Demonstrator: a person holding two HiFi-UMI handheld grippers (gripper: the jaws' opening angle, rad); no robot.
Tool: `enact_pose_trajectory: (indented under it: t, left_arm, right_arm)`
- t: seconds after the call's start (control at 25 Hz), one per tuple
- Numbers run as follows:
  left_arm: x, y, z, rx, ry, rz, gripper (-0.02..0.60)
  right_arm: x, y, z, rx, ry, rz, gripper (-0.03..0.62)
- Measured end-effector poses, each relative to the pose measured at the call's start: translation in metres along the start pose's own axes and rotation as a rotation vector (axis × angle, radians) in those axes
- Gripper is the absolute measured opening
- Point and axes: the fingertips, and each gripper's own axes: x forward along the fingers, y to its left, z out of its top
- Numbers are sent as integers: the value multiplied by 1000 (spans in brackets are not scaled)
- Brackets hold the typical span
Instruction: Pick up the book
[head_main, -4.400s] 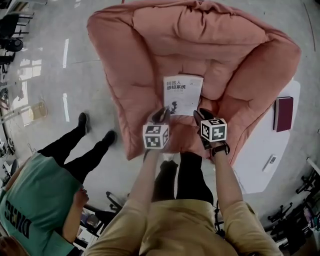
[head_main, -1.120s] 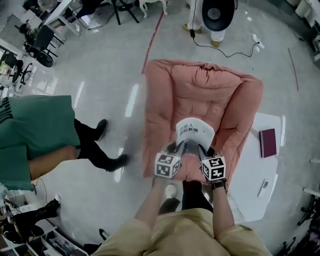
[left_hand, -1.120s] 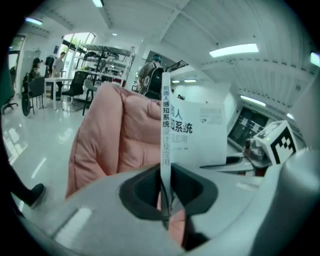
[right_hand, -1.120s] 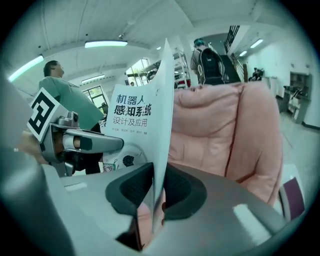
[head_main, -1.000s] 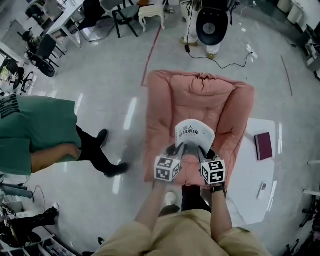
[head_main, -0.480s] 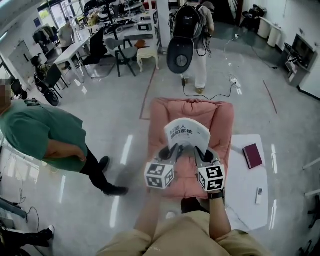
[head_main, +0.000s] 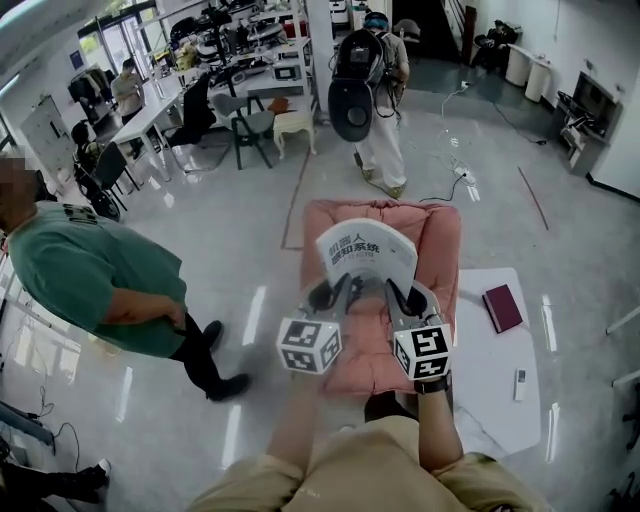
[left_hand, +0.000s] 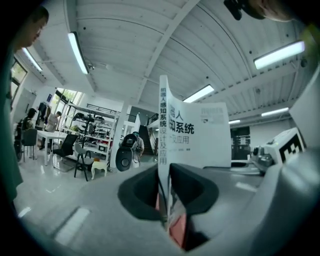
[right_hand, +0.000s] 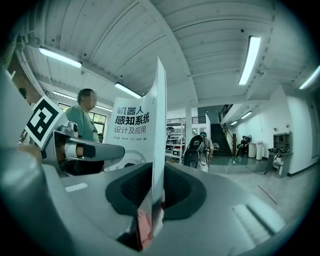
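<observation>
The pale floor lies open on every side of the pink chair, widest to the chair's left and beyond its back. A person in a green shirt stands well left of the chair. A white mat butts against the chair's right edge. Past the chair's back stands a person carrying a round black pack (well apart from your grippers). You hold the book upright above the chair's seat, clear of the cushion, white cover showing. Your left gripper pinches its lower edge near the spine and your right gripper its lower edge on the other side, both pairs of jaws narrow and pressed on the pages. On the mat, right of the chair, lie a dark red book and a small remote.
</observation>
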Motion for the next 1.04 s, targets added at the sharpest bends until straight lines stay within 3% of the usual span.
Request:
enact_pose_trajectory:
  t: [0.72,1.04]
  left_arm:
    - [-25,-8,24,46,-80,-4,62]
    - [-17,-2,19,40,-98,2,67]
  right_arm:
    - [-19,18,20,0,-71,-4,60]
    - [-12,13,14,-8,-72,-1,60]
